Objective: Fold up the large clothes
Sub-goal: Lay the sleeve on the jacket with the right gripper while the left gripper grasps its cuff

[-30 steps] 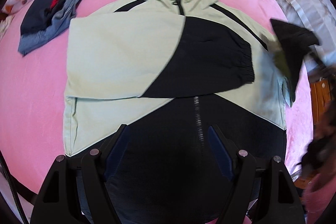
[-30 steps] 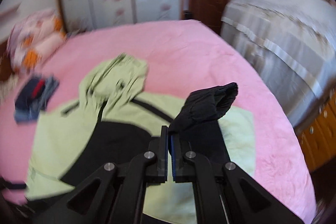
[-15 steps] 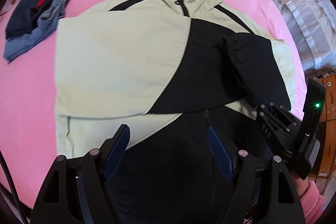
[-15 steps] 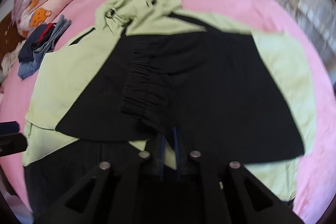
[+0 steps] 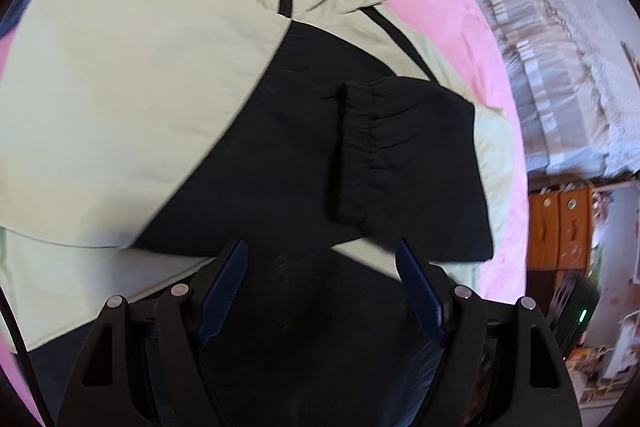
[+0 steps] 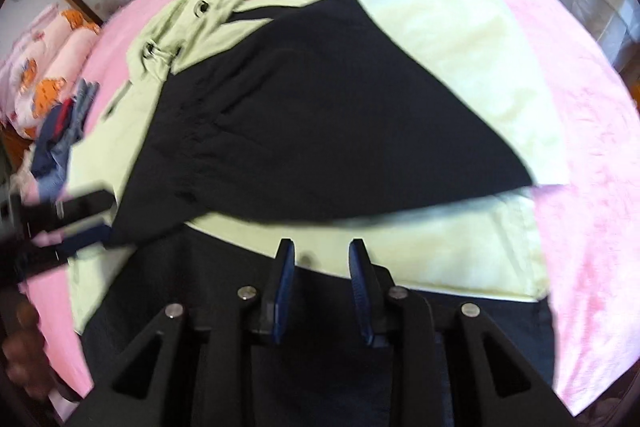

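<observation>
A pale green and black hooded jacket (image 5: 120, 115) (image 6: 460, 39) lies flat on the pink bed, hood at the far end. Both sleeves are folded across the chest, and the black right sleeve (image 5: 408, 163) (image 6: 320, 131) rests on top with its gathered cuff toward the middle. My left gripper (image 5: 320, 267) hovers open over the dark lower front, nothing between its fingers. My right gripper (image 6: 322, 251) hangs over the green band near the hem. Its jaws are opening, with nothing between them. The left gripper (image 6: 76, 227) also shows at the left edge of the right wrist view.
The pink bedspread (image 6: 580, 147) surrounds the jacket. A small pile of folded dark and blue clothes (image 6: 60, 139) lies at the far left, beside a patterned pillow (image 6: 44, 75). A second bed with a grey striped cover (image 5: 560, 67) stands to the right, and an orange cabinet (image 5: 560, 227).
The right gripper carried the black sleeve across the chest, lowered it onto the jacket and let go, its jaws parting. Both grippers sank closer to the jacket.
</observation>
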